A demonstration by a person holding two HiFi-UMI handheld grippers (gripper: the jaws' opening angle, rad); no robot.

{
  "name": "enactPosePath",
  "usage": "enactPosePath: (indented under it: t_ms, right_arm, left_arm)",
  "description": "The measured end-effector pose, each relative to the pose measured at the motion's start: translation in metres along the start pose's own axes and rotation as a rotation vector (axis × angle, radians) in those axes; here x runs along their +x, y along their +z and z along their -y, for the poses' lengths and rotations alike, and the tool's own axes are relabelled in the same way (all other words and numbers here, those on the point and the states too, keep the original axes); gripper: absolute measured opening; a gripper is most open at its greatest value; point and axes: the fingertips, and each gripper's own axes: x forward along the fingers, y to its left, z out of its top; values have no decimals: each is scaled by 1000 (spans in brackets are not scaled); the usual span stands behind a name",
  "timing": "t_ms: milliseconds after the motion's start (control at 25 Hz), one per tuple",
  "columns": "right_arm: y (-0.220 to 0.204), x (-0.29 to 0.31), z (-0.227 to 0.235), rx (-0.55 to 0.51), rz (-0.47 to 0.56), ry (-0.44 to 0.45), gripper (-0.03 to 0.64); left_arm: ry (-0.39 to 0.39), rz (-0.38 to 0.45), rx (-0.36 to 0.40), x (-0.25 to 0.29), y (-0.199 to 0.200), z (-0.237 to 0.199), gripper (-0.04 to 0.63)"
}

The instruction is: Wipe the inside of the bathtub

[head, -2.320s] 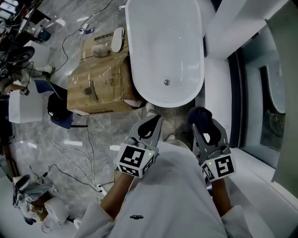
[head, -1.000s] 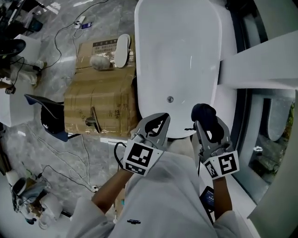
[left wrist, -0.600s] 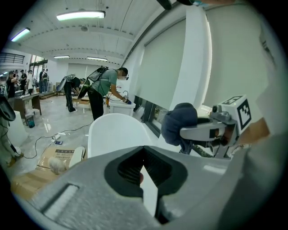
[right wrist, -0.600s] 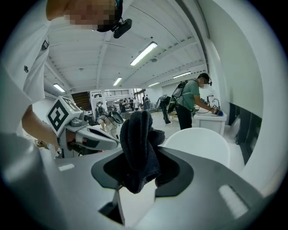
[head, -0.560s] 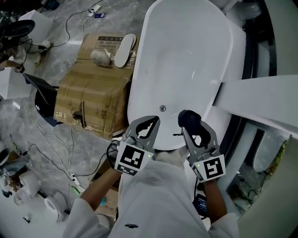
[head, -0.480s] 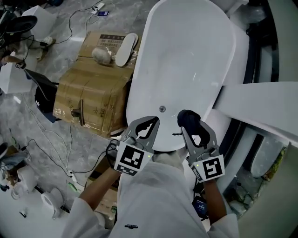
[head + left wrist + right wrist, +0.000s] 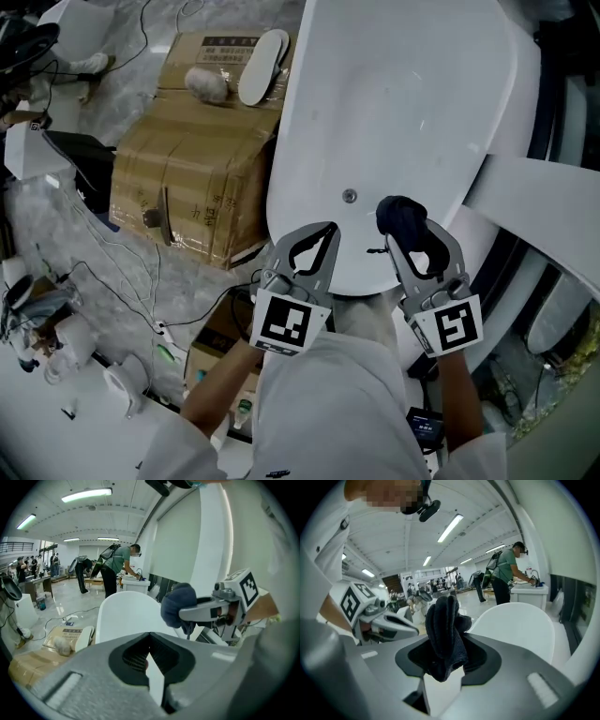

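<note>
The white oval bathtub (image 7: 394,103) fills the upper middle of the head view. Its inside is smooth and glossy, with a small round drain (image 7: 349,196) near the end closest to the person. Both grippers are held over that near end.

The right gripper (image 7: 415,234) has its jaws pinched on a dark cloth (image 7: 398,214), which bunches up past the tips just beside the drain. Whether the cloth touches the tub cannot be told. The left gripper (image 7: 319,239) has its jaws pressed together with nothing between them, over the near rim.

Left of the tub, close against its side, stands a taped cardboard box (image 7: 187,159). On top of the box lie a white slipper (image 7: 262,54) and a grey fluffy lump (image 7: 208,84). The floor (image 7: 216,272) is grey marble, with thin cables (image 7: 122,272) trailing over it.

The left gripper view shows a large hall with strip lights (image 7: 86,495) on the ceiling. A person (image 7: 117,569) bends over a white counter beyond the tub, and more people stand far off at the left.
</note>
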Motion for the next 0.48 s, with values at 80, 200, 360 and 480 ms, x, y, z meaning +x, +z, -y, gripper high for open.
enactPosePath:
  t_ms: [80,200,360,480]
  right_arm:
    - [-15,17,-7,-51,-57,8,153]
    - [-28,41,-9,-40,-63,-12,153]
    - [-53,66,-15,-40,-75,2,153]
    - [-68,86,-13,-46,-79,-2,153]
  left_arm:
    - [-15,13,46,6,-7,-8,0]
    - [-25,-23,45,19,-30,-24,0]
    - [-38,-38,84,38,-52,-39,0]
    - [-40,-38,87,53,-70,-50,-2]
